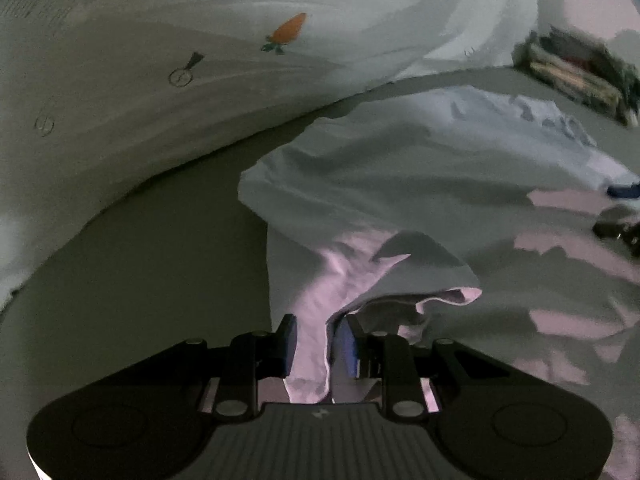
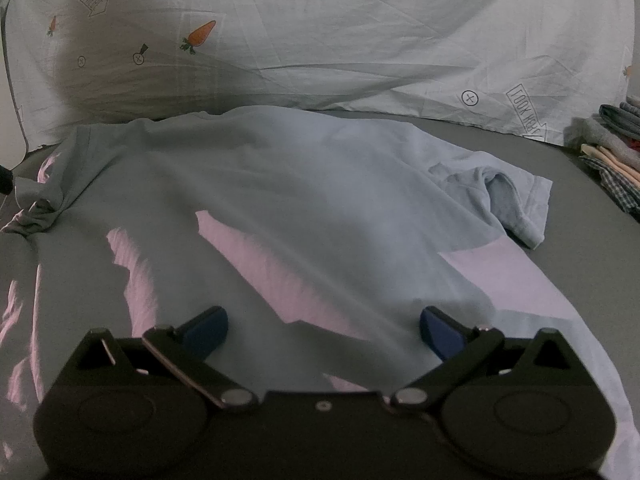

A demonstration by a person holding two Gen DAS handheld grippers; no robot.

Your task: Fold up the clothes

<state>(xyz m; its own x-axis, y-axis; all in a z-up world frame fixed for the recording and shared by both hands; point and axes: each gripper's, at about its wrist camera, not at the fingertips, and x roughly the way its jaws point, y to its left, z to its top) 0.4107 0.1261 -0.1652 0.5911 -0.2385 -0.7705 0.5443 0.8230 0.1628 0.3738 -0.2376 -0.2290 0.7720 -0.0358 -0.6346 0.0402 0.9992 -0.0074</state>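
The shirt (image 2: 304, 200) is a pale blue T-shirt and it lies spread over the grey bed surface (image 2: 592, 216), filling the middle of the right wrist view. One short sleeve (image 2: 516, 200) is bunched at the right of the frame. The cloth looks thin, light and very soft, so it probably sags and wrinkles when it is lifted and keeps no shape by itself. It is not fragile. The best places to take it seem to be the hems and corners.

The left gripper (image 1: 316, 344) is clenched on a gathered fold of the shirt edge at the lower middle of its view. The right gripper (image 2: 324, 332) is released, its jaws wide apart above the cloth.

No container is seen. A stack of folded clothes (image 2: 612, 160) sits at the right edge. A printed sheet (image 2: 360, 40) fills the top.
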